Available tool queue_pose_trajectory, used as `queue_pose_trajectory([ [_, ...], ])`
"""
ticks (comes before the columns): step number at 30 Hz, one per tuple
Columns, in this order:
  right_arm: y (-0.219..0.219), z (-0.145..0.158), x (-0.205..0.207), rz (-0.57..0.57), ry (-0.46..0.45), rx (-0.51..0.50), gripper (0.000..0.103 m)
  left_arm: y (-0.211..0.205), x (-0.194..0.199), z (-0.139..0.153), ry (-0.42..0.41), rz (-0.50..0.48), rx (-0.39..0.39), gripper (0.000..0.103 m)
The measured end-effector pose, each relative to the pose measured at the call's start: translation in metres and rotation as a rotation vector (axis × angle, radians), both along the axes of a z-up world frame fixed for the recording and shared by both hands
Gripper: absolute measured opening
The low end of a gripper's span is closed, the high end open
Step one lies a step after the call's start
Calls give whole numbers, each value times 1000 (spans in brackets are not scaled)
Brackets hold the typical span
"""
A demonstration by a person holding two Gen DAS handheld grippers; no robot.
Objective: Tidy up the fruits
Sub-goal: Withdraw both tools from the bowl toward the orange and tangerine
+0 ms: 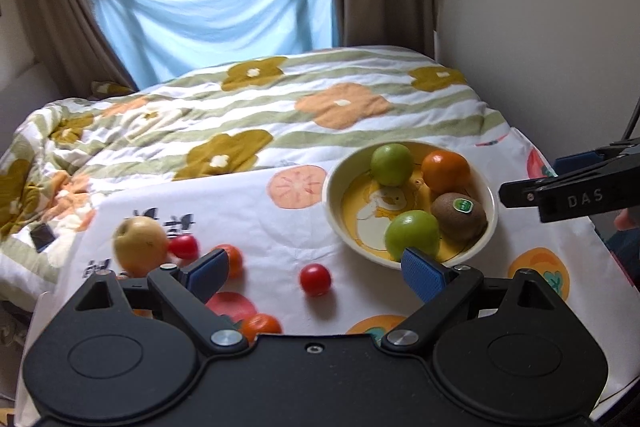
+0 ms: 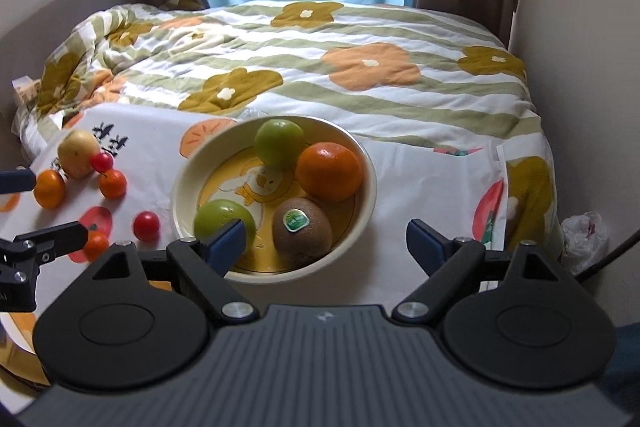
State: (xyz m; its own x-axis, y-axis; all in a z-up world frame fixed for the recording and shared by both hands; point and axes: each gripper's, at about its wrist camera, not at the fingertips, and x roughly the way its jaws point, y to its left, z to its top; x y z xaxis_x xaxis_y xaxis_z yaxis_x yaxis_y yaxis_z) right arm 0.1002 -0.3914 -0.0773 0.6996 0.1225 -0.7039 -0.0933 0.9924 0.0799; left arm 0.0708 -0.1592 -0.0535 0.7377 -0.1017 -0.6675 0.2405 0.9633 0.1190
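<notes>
Bed with a flower quilt point(image 2: 360, 67) filled the back, blue sheet point(image 1: 216, 11) hung over the window, brown curtains either side. White fruit-print cloth point(image 2: 420, 195) covered the near end of the bed.

Cream bowl point(image 2: 182, 187) with a duck print inside sat on the cloth. In it: far green fruit point(image 2: 279, 142), orange point(image 2: 329, 171) touching it, kiwi point(image 2: 302, 231) with a green sticker at the near side, near green fruit point(image 2: 222, 221) at the near-left rim. Orange and kiwi were touching or nearly so.

Loose fruit lay on the cloth left of the bowl: yellow apple point(image 2: 78, 153), blurred in the left view; red tomato point(image 2: 101, 161) just beside it; three small oranges, one far-left point(image 2: 49, 189), one near the apple point(image 2: 113, 183), one nearest the camera point(image 2: 95, 245); second tomato point(image 2: 146, 225) alone, closest to the bowl.

Left gripper point(image 1: 318, 273) was spread wide, nothing between the blue pads, hovering above the loose fruit with the lone tomato showing in the gap. Right gripper point(image 2: 326, 241) was spread wide too, empty, above the near rim of the bowl; kiwi seen between the fingers but not touched. Each gripper's tip showed at the edge of the other's view.

White plastic bag point(image 2: 584, 239) sat by the wall, right of the bed.
</notes>
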Motion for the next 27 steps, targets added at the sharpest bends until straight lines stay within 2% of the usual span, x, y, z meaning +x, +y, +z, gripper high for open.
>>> queue_pose_trajectory([
  [6,14,16,-13,-6,-7,55,102,27,-16,13,-31,49,10,96],
  [13,61,27,-21,35,-9,75,102,72,-25,21,-48,89,13,98],
  [20,123,34,-22,11,-37,69,103,121,-19,20,-55,77,41,102],
  [27,179,26,-10,-16,-21,76,103,170,2,10,-36,31,71,102],
])
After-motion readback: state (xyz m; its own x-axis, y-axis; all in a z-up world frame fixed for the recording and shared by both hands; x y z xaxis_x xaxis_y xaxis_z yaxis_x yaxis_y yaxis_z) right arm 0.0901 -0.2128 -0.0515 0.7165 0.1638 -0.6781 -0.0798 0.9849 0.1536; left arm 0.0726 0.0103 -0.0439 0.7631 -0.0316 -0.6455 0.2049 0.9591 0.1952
